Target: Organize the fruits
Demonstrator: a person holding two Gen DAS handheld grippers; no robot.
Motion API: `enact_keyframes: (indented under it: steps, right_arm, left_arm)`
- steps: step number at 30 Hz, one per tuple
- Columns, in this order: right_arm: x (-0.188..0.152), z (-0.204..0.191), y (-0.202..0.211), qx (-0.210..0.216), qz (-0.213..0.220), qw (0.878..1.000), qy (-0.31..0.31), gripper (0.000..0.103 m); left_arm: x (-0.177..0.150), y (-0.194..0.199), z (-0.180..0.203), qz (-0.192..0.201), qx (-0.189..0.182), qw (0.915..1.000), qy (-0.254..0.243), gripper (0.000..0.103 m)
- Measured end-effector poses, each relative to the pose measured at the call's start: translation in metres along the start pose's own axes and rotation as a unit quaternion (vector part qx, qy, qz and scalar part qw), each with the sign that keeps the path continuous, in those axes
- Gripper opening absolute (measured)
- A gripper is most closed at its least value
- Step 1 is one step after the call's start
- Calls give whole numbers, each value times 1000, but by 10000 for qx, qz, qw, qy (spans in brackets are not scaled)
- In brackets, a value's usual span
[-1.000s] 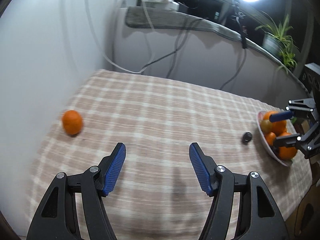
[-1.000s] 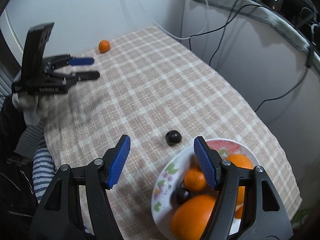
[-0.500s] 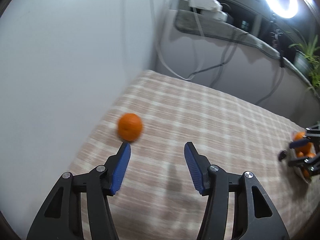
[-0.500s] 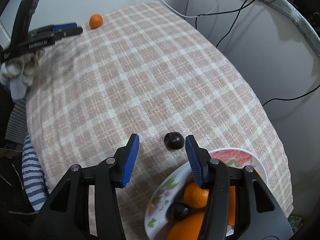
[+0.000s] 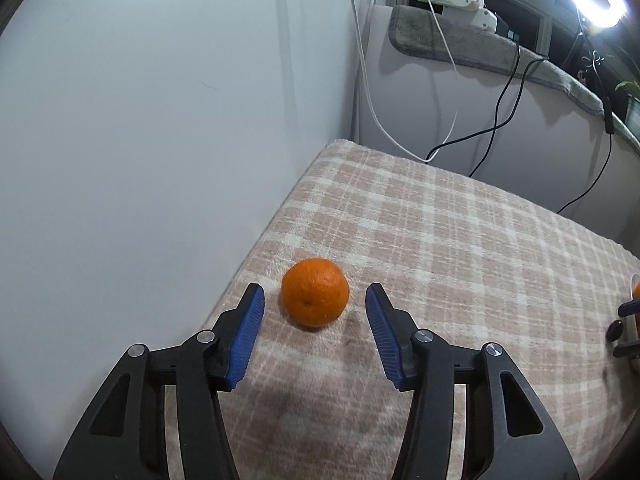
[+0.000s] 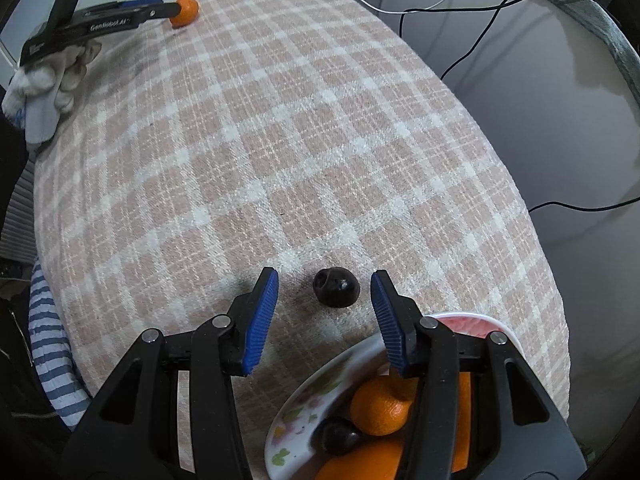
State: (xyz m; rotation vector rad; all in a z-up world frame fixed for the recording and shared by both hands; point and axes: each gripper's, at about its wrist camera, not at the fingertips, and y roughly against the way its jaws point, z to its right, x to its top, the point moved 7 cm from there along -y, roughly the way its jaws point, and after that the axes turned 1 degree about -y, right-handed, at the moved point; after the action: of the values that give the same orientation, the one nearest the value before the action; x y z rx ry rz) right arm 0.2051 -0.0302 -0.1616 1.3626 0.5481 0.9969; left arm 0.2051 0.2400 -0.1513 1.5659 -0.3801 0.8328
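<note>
The step in hand appears to be pickup: the left gripper (image 5: 315,312) brackets the orange (image 5: 315,298) with closing, untouching jaws, the right gripper (image 6: 325,294) stands unclosed astride the dark fruit (image 6: 335,286); next, both close fully.

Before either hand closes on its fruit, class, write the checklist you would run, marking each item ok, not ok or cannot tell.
1. Orange lies between the left tongs, pads closing but not yet touching: ok.
2. Dark fruit sits between the right tongs, gaps both sides: ok.
3. Plate has room for more fruit: cannot tell, it is partly hidden.
4. Orange well clear of the cloth's edge: not ok, it lies near it.
5. Cloth between orange and plate free of obstacles: ok.
</note>
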Motion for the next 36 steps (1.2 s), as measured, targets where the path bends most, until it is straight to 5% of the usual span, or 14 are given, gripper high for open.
enact_keyframes:
  steps: [11, 22, 36]
  right_arm:
    - [-2, -6, -15, -16, -275, 9995, 174, 50]
    - [1, -11, -30, 21, -382, 9991, 188, 27]
    - [0, -3, -8, 25, -50, 10000, 16, 26]
  left_arm:
    - [-3, -19, 1, -213, -48, 9998, 39, 46]
    - [-2, -22, 6, -238, -87, 9997, -58, 37]
    - [-7, -8, 6, -148, -272, 9995, 69, 37]
